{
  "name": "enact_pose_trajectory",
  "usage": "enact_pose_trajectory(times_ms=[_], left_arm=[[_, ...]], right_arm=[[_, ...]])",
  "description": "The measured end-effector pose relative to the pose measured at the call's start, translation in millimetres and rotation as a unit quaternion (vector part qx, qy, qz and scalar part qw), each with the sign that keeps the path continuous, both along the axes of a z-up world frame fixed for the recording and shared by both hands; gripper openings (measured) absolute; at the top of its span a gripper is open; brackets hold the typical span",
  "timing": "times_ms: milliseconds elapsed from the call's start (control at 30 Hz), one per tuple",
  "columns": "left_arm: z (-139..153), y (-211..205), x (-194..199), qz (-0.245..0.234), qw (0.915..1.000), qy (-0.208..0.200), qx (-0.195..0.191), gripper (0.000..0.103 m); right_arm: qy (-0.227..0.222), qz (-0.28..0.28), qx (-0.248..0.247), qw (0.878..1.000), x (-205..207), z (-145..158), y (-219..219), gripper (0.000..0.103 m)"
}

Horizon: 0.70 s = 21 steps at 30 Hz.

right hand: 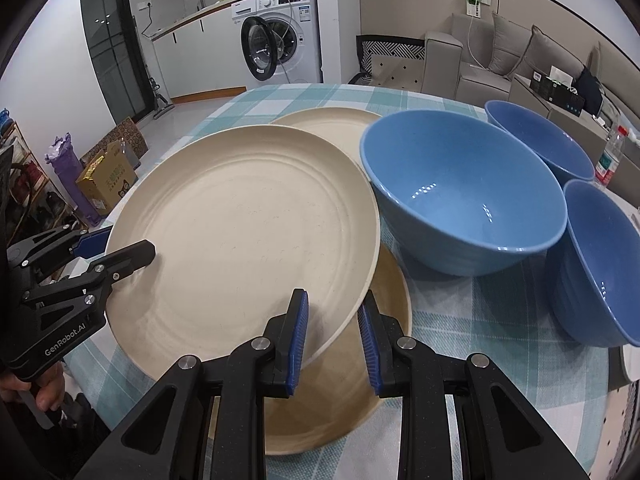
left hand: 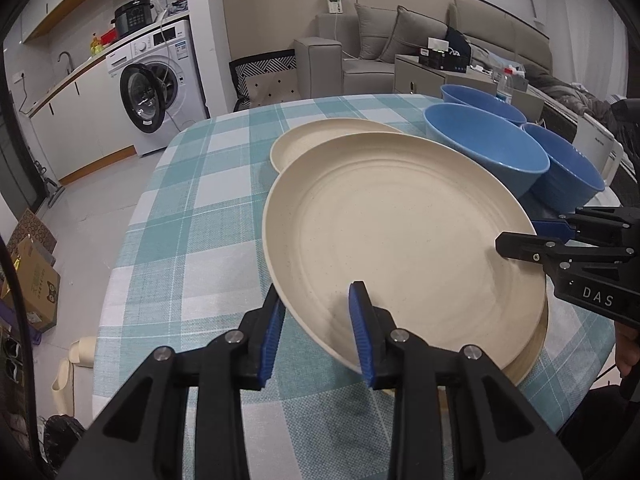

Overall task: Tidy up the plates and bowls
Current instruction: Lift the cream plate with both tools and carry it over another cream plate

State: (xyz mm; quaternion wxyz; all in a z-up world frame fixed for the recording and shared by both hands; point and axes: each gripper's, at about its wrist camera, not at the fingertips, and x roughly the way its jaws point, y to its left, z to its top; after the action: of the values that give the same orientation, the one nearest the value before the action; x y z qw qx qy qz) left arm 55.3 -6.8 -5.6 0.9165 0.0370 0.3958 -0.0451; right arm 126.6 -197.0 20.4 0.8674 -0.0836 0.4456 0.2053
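A cream plate (left hand: 400, 240) is held tilted above a second cream plate (left hand: 532, 344) on the checked tablecloth. My left gripper (left hand: 318, 332) straddles its near left rim, jaws partly apart. My right gripper (right hand: 332, 340) straddles its opposite rim; it also shows in the left wrist view (left hand: 516, 236). The top plate (right hand: 244, 236) overlaps the lower plate (right hand: 360, 392). A third cream plate (left hand: 320, 136) lies behind. Three blue bowls (right hand: 460, 192) stand to the right.
The table (left hand: 192, 216) has a teal checked cloth; its left edge drops to the floor with boxes (left hand: 32, 280). A washing machine (left hand: 156, 76) and sofa (left hand: 360, 48) stand beyond. A plastic bottle (right hand: 610, 152) is behind the bowls.
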Motion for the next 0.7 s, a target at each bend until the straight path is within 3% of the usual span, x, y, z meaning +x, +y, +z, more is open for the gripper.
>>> enact_pose_trajectory(times_ms=[700], left_arm=[[-16.2, -20.4, -0.7, -0.031, 0.9982, 0.037, 0.036, 0.035]], right_arm=[[0.000, -0.007, -0.045, 0.999, -13.7, -14.7, -3.1, 0.027]])
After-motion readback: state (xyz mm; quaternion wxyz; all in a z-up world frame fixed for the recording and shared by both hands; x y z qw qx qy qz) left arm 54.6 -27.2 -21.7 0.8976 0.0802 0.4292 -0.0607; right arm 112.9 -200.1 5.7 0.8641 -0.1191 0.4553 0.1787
